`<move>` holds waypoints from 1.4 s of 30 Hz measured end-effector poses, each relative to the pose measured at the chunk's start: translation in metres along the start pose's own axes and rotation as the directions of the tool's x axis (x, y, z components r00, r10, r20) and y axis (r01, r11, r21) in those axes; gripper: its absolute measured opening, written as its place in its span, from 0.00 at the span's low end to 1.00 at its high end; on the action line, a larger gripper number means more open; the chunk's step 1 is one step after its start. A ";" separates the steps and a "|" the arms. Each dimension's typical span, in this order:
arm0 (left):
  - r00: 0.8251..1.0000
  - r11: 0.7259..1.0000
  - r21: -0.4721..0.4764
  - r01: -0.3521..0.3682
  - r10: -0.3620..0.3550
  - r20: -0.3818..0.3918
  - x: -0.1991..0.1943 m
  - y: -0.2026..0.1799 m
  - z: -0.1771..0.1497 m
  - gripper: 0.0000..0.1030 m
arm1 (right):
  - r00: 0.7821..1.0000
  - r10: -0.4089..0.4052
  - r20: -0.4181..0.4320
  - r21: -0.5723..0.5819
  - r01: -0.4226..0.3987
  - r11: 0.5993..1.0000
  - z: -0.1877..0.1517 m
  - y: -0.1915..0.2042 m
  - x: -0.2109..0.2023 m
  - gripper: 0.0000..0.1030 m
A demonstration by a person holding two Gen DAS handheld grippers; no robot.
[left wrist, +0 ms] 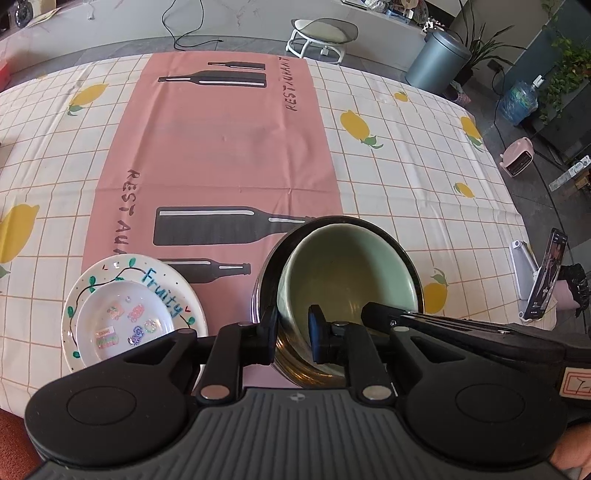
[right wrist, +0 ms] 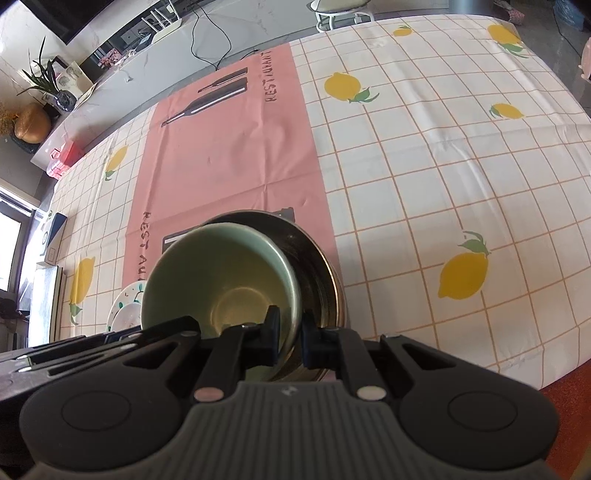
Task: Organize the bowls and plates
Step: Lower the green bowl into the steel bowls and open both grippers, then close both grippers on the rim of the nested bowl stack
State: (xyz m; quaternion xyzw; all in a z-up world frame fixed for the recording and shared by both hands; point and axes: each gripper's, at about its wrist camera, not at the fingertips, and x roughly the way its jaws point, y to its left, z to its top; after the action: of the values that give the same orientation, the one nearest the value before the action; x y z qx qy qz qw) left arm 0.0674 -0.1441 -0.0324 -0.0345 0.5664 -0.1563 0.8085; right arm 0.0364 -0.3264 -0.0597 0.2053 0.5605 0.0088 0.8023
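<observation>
A pale green bowl (left wrist: 351, 266) sits tilted inside a dark metal bowl (left wrist: 369, 223) on the pink runner. My left gripper (left wrist: 293, 330) straddles the near rims of both bowls, one finger outside the metal bowl and one inside the green bowl. A gap shows beside the inner pad, so it stands open. In the right wrist view my right gripper (right wrist: 290, 334) is shut on the wall of the green bowl (right wrist: 221, 269), its outer finger between that bowl and the metal bowl (right wrist: 317, 266). A small white plate rests on the larger "Fruity" plate (left wrist: 133, 314) to the left.
A lemon-print cloth covers the table (left wrist: 406, 166). A phone on a stand (left wrist: 546, 280) is at the table's right edge. Beyond the far edge are a stool (left wrist: 321, 35) and a grey bin (left wrist: 437, 61). The near table edge (right wrist: 535, 376) drops to a red floor.
</observation>
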 end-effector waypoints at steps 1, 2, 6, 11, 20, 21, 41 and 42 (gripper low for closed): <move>1.000 1.000 -0.001 0.003 -0.003 0.002 -0.001 0.001 0.000 0.18 | 1.000 -0.003 -0.001 -0.003 0.003 1.000 0.000 0.001 0.001 0.09; 1.000 1.000 -0.004 0.008 -0.008 0.003 -0.002 0.001 0.001 0.18 | 1.000 -0.005 -0.003 -0.004 0.005 1.000 0.000 0.001 0.002 0.09; 1.000 1.000 -0.007 0.018 -0.017 0.006 -0.005 0.003 0.002 0.19 | 1.000 -0.011 -0.008 -0.007 0.011 1.000 0.001 0.002 0.005 0.09; 0.999 0.999 -0.018 0.030 -0.030 0.010 -0.008 0.007 0.003 0.19 | 1.000 -0.025 -0.012 -0.016 0.025 1.000 0.001 0.005 0.008 0.09; 0.995 0.998 -0.014 0.063 -0.062 0.072 -0.024 0.010 0.009 0.22 | 0.998 -0.059 0.010 -0.047 0.059 0.997 0.002 0.011 0.006 0.11; 0.994 0.997 -0.021 0.074 -0.072 0.079 -0.025 0.011 0.009 0.23 | 0.998 -0.058 0.009 -0.049 0.058 0.997 0.002 0.011 0.006 0.11; 0.948 0.983 -0.023 0.181 -0.168 0.270 -0.048 0.037 0.001 0.62 | 0.982 -0.021 0.189 -0.080 0.037 0.996 0.004 0.012 -0.047 0.56; 0.944 0.983 -0.021 0.181 -0.168 0.284 -0.048 0.038 0.000 0.65 | 0.981 -0.019 0.196 -0.058 0.031 0.998 0.003 0.007 -0.048 0.58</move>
State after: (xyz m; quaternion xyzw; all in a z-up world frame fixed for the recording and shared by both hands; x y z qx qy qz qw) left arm 0.0603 -0.0943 0.0021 -0.1248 0.4442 -0.2075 0.8626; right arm 0.0229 -0.3325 -0.0133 0.1736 0.4812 -0.0042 0.8593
